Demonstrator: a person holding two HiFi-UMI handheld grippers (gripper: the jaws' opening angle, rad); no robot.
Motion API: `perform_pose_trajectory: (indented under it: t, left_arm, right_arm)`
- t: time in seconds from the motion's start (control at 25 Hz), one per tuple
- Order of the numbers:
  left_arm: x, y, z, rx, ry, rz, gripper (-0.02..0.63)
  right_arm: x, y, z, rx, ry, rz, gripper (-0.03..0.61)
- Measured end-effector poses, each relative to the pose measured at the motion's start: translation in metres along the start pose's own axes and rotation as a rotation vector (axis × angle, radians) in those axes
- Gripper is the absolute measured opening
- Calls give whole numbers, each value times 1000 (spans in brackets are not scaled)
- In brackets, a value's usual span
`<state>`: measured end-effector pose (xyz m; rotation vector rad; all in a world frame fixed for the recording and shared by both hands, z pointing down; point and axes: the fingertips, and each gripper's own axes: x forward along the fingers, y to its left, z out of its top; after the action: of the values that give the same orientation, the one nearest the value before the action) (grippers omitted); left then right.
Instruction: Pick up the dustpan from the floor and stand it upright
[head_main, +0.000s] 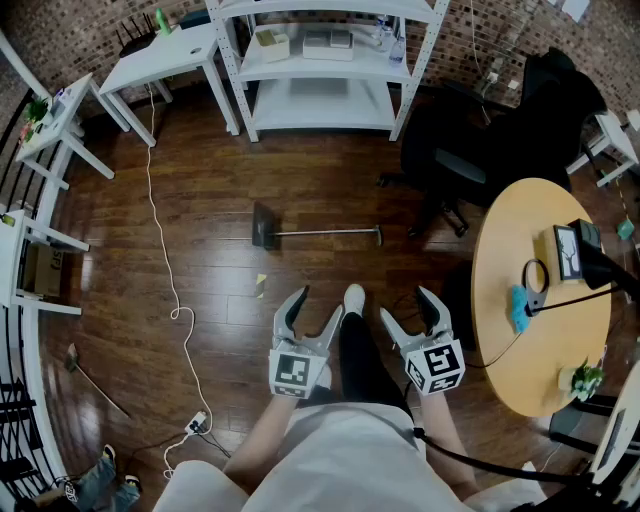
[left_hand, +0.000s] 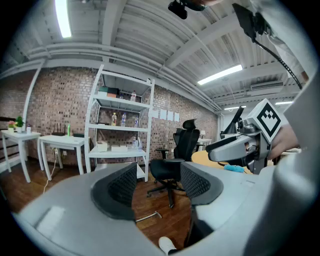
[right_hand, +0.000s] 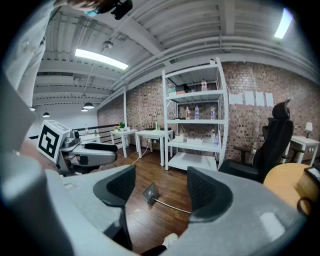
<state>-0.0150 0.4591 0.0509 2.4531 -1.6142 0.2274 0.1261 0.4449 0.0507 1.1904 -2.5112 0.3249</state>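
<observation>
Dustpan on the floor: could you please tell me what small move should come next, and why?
Probably step forward and lower the right hand-held gripper toward the dustpan: its jaws stand open and empty, and the dustpan lies flat well ahead.

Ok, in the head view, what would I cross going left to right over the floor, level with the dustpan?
white cable → dustpan → black office chair → round wooden table

The floor (head_main: 210, 190) is dark, glossy wood planks; the dustpan (head_main: 266, 228) looks matt dark plastic with a shiny metal handle.
</observation>
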Motion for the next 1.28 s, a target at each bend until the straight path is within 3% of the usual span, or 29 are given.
perform_pose_trajectory:
  t: [0.16, 0.44, 0.64, 0.8, 0.96, 1.08, 1.28]
  left_arm:
    - [117, 31, -11, -33, 23, -45, 290]
    - [287, 58, -61, -55, 182, -127, 278]
    - [380, 74, -126, -62, 293, -146, 278]
    - [422, 77, -192, -80, 381, -214, 276]
    - [469, 93, -271, -88, 406, -243, 276]
    - [507, 113, -348, -65, 439, -273, 276]
    - [532, 118, -475, -81, 504, -314, 278]
  right_arm:
    - [90, -84, -24, -12, 53, -17, 296]
    - [231, -213, -115, 183, 294, -40, 293]
    - [311, -267, -190, 311, 433, -15, 293]
    - [351, -286, -254, 374, 513, -22, 293]
    - [410, -312, -328, 400, 537, -20, 293]
    - [466, -329, -400, 417, 557, -25, 293]
    - [513, -359, -534, 356, 687, -35, 293]
